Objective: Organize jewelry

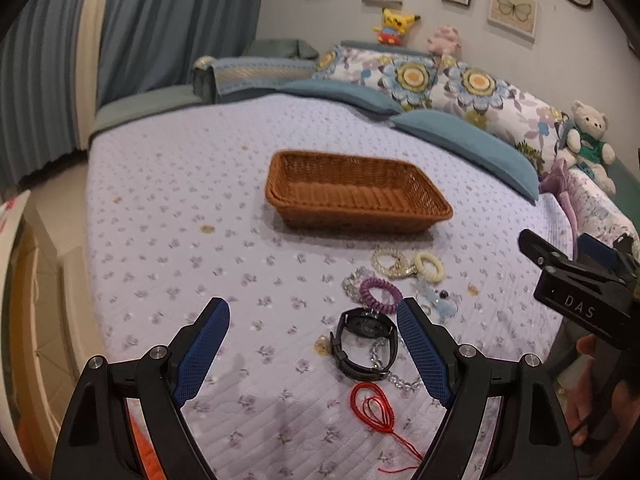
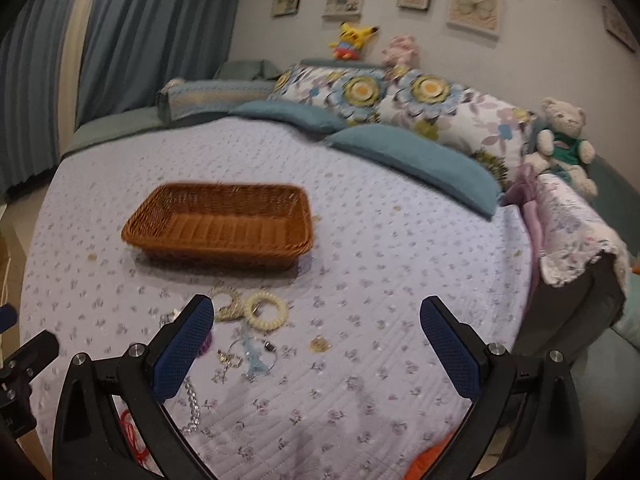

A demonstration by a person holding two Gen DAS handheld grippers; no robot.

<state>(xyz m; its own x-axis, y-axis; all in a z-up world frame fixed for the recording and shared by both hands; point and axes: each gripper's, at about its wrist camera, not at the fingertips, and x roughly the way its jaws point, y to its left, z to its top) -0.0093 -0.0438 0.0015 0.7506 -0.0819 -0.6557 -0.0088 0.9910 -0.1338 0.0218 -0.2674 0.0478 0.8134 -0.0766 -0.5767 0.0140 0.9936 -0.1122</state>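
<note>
A brown wicker basket (image 1: 356,196) stands empty on the bed; it also shows in the right wrist view (image 2: 224,224). Jewelry lies in front of it: a black watch (image 1: 362,344), a purple coil tie (image 1: 380,294), a cream coil tie (image 1: 430,266), a pearl bracelet (image 1: 386,260), a red cord (image 1: 374,404) and a crystal chain (image 1: 400,378). My left gripper (image 1: 316,320) is open, above the bed, with the watch between its fingers. My right gripper (image 2: 316,316) is open and empty, right of the cream tie (image 2: 266,310) and a blue charm (image 2: 254,354).
The lilac quilted bedspread (image 1: 180,220) covers the bed. Blue and floral pillows (image 1: 460,88) line the far side, with a teddy bear (image 1: 592,136) at the right. Curtains (image 1: 160,20) hang at the left. The right gripper's body (image 1: 580,280) shows at the right edge.
</note>
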